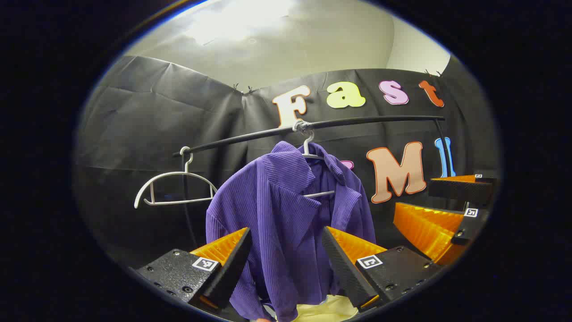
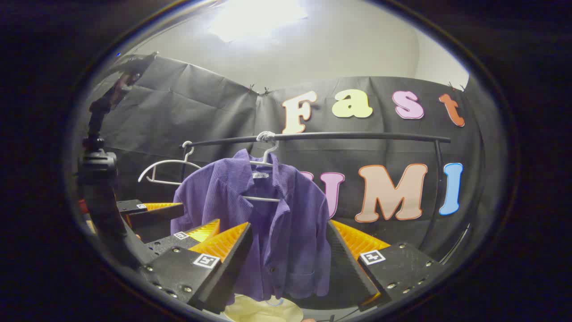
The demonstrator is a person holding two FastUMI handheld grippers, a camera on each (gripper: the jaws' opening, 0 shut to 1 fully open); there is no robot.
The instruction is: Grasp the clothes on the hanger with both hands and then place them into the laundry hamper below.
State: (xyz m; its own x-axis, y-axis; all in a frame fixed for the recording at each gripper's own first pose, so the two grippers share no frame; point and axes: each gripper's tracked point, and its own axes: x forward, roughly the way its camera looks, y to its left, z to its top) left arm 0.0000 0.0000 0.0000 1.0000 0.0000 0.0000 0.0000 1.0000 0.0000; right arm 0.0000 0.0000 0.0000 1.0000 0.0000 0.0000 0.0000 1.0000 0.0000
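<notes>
A purple corduroy shirt (image 1: 286, 214) hangs on a white hanger (image 1: 313, 156) whose hook is tied to a black clothes rail (image 1: 313, 125) in front of the black cloth wall. In the left gripper view the shirt sits at the centre, its collar open and one sleeve falling toward 7 o'clock. A second, bare white hanger (image 1: 174, 190) hangs from the rail's end at 9 o'clock of the shirt. Under the shirt's hem, at 6 o'clock, shows a pale yellow rim, likely the laundry hamper (image 1: 321, 308).

The left gripper (image 1: 286, 259) has its fingers spread wide, the shirt's lower front seen between them, not touching as far as can be told. The right gripper (image 1: 447, 210) appears at 3 o'clock, apart from the shirt.

In the right gripper view the right gripper (image 2: 288, 259) is likewise spread, framing the shirt's (image 2: 268, 223) buttoned front, with the hamper (image 2: 263, 308) below at 6 o'clock. The left gripper (image 2: 178, 219) shows at 9 o'clock, near the shirt's sleeve
</notes>
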